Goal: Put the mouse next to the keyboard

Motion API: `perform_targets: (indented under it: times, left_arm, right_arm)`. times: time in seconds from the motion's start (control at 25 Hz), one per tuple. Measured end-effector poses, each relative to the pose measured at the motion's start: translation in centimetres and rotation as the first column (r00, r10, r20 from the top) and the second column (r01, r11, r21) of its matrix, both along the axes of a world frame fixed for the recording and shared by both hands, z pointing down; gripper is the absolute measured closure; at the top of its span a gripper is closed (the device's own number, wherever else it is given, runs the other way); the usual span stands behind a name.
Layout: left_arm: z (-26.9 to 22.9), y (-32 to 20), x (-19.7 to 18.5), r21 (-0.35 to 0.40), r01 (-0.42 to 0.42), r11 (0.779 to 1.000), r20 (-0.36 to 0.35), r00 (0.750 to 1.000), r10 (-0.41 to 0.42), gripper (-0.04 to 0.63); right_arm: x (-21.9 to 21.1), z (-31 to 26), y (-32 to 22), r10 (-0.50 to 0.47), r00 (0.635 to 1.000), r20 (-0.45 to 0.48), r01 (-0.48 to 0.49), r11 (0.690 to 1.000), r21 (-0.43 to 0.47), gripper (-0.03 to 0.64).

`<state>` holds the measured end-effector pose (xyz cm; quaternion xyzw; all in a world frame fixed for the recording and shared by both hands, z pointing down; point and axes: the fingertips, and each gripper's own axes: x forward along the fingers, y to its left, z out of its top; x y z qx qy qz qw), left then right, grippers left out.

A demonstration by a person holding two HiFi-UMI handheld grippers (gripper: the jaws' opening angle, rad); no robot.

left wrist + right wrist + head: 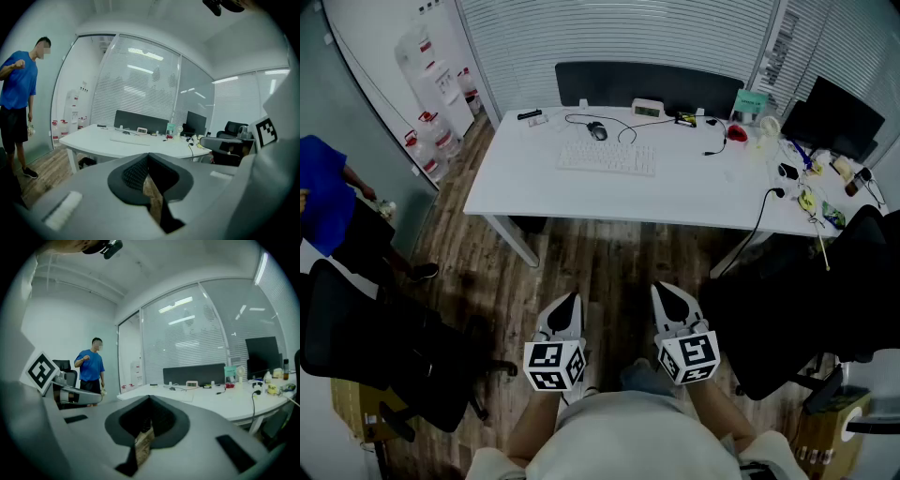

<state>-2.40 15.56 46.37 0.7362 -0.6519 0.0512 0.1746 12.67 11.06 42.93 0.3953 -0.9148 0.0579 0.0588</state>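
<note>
A dark wired mouse (597, 131) lies on the white desk (516, 192) just behind the white keyboard (607, 157), its cable curling to the right. The keyboard (123, 140) shows small and far off in the left gripper view, and the desk (225, 406) shows ahead in the right gripper view. My left gripper (568, 305) and right gripper (674, 300) hang side by side low in the head view, over the wooden floor and well short of the desk. Both are shut with nothing between their jaws.
Black office chairs stand at the left (366, 352) and right (811, 309) of me. A person in a blue shirt (323, 202) stands at the left. The desk's right end holds a monitor (834, 117), cables and small clutter. Water bottles (431, 131) line the far left wall.
</note>
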Motion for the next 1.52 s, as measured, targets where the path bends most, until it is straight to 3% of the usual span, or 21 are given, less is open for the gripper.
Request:
perform_targets:
  times: [0.4, 0.8, 0.84, 0.92, 1.0, 1.2, 1.52]
  left_arm:
    - [-0.7, 11.1, -2.7, 0.035, -0.035, 0.999, -0.020, 0.999, 0.036, 0.583]
    - [-1.4, 15.1, -4.3, 0.058, -0.057, 0.997, -0.063, 0.996, 0.060, 0.581]
    - [-1.5, 15.3, -4.3, 0.060, -0.066, 0.996, -0.065, 0.995, 0.070, 0.577]
    - [-1.7, 15.6, -4.3, 0.063, -0.086, 0.994, -0.064, 0.994, 0.090, 0.491]
    - [-1.8, 16.0, -4.2, 0.069, -0.103, 0.992, -0.058, 0.993, 0.107, 0.460]
    - [-1.7, 16.9, -4.0, 0.081, -0.142, 0.987, -0.074, 0.986, 0.148, 0.357]
    - [-1.7, 16.9, -4.3, 0.095, -0.141, 0.985, -0.083, 0.985, 0.149, 0.264]
  right_arm:
    - [-0.9, -0.7, 12.1, 0.085, 0.996, 0.018, -0.085, 0.996, 0.005, 0.617]
    - [-2.9, -1.8, 16.5, 0.098, 0.995, -0.003, -0.098, 0.995, 0.027, 0.617]
    - [-3.1, -1.7, 16.7, 0.099, 0.995, -0.003, -0.099, 0.995, 0.025, 0.615]
    - [-3.3, -1.6, 17.1, 0.093, 0.996, 0.002, -0.093, 0.996, 0.013, 0.614]
    - [-3.4, -1.5, 17.4, 0.082, 0.997, 0.012, -0.082, 0.997, -0.004, 0.510]
    - [-3.6, -1.4, 18.3, 0.076, 0.997, 0.028, -0.076, 0.997, -0.002, 0.351]
    - [-3.6, -1.2, 18.2, 0.077, 0.995, 0.062, -0.076, 0.997, -0.010, 0.245]
